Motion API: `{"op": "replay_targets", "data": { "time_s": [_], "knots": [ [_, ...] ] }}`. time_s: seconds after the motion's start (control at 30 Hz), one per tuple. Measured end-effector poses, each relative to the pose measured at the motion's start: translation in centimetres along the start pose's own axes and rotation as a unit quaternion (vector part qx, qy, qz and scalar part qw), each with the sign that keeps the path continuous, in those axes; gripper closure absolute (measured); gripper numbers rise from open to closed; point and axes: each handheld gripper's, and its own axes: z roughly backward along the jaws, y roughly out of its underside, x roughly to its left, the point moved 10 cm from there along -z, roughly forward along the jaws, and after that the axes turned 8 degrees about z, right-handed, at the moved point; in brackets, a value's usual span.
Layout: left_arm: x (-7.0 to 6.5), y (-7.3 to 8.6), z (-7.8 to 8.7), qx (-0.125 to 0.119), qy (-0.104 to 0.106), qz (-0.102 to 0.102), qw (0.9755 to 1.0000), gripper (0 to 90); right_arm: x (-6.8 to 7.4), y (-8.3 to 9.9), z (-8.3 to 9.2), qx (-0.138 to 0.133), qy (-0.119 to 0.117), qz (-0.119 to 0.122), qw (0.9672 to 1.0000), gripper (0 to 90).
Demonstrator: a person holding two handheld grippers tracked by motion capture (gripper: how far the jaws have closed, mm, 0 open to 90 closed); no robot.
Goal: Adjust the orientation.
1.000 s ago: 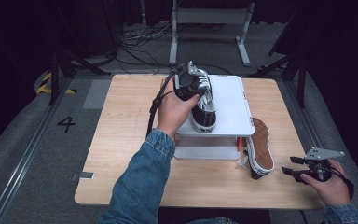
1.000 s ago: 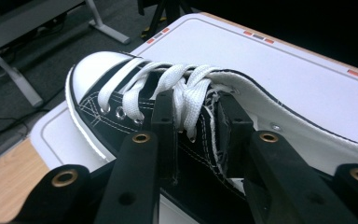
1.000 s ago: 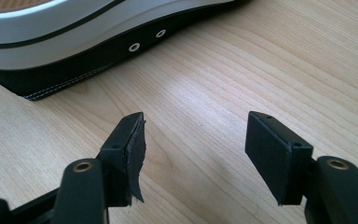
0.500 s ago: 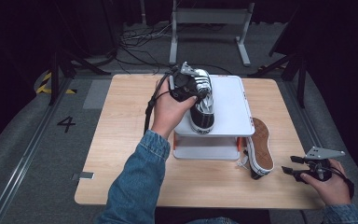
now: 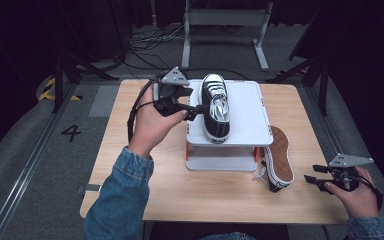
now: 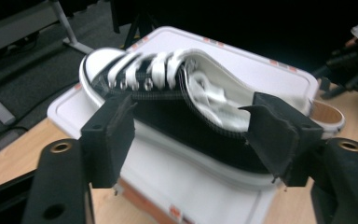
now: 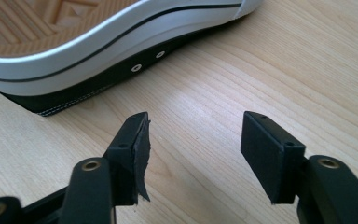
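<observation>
A black-and-white laced sneaker (image 5: 215, 107) stands upright on a white raised platform (image 5: 250, 107) at mid-table. My left gripper (image 5: 198, 109) is at its left side. Its jaws have just been opening and now stand open, in the left gripper view (image 6: 193, 135) just short of the sneaker (image 6: 168, 79), pads off it. A second sneaker (image 5: 279, 157) lies on its side right of the platform, tan sole showing. My right gripper (image 5: 311, 179) hovers low beside it, open. Its jaws (image 7: 195, 140) have just been closing a little, with nothing between them. The sneaker's sole edge (image 7: 74, 51) lies just ahead.
The wooden table (image 5: 145, 190) has bare room at the left and front. The platform (image 6: 270, 74) rests on orange-trimmed legs. A metal frame (image 5: 225, 20) and cables sit on the floor behind. A "4" (image 5: 71, 132) marks the floor on the left.
My left gripper let go of the upright sneaker, opened wide and drew back to the left and slightly up. The sneaker stays on the platform. The right hand kept its place.
</observation>
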Motion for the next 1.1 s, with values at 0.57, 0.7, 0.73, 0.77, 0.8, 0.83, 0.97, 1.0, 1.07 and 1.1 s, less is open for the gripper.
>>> {"op": "replay_targets", "data": {
  "time_s": [0.57, 0.7, 0.73, 0.77, 0.8, 0.83, 0.97, 1.0, 1.07, 1.1],
  "knots": [
    [3.6, 11.7, 2.0, 0.058, -0.013, 0.023, 0.998, 26.5, -0.7, -4.4, 2.5, -0.039, 0.01, 0.001, 0.9992, 43.4],
    [4.8, 13.8, 1.8, 0.078, -0.038, 0.047, 0.9951, 27.4, -0.6, -5.7, 2.8, -0.041, -0.005, 0.018, 0.999, 58.1],
    [5.0, 14.3, 1.8, 0.081, -0.038, 0.048, 0.9948, 27.0, -0.5, -6.0, 2.7, -0.036, -0.007, 0.02, 0.9991, 61.5],
    [4.9, 14.8, 1.7, 0.087, -0.032, 0.054, 0.9942, 27.0, -0.4, -6.4, 2.5, -0.038, -0.009, 0.022, 0.999, 63.0],
    [5.1, 15.3, 1.7, 0.094, -0.038, 0.054, 0.9933, 27.1, -0.3, -6.7, 2.4, -0.039, -0.014, 0.024, 0.9989, 66.6],
    [5.3, 15.7, 1.7, 0.098, -0.042, 0.053, 0.9929, 27.2, -0.1, -7.0, 2.2, -0.035, -0.02, 0.026, 0.9989, 71.5],
    [6.1, 17.2, 1.8, 0.107, -0.054, 0.067, 0.9905, 27.0, 0.3, -7.9, 1.5, -0.021, -0.033, 0.028, 0.9989, 82.2],
    [6.3, 17.5, 1.9, 0.111, -0.058, 0.068, 0.9898, 26.9, 0.2, -8.1, 1.3, -0.018, -0.032, 0.029, 0.9989, 83.9],
    [7.1, 18.4, 2.2, 0.119, -0.078, 0.07, 0.9874, 25.6, 0.3, -8.5, 1.0, -0.013, -0.034, 0.03, 0.9989, 88.1],
    [7.2, 18.7, 2.2, 0.12, -0.079, 0.076, 0.9866, 24.6, 0.3, -8.8, 0.8, -0.012, -0.034, 0.033, 0.9988, 89.6]
  ]
}}
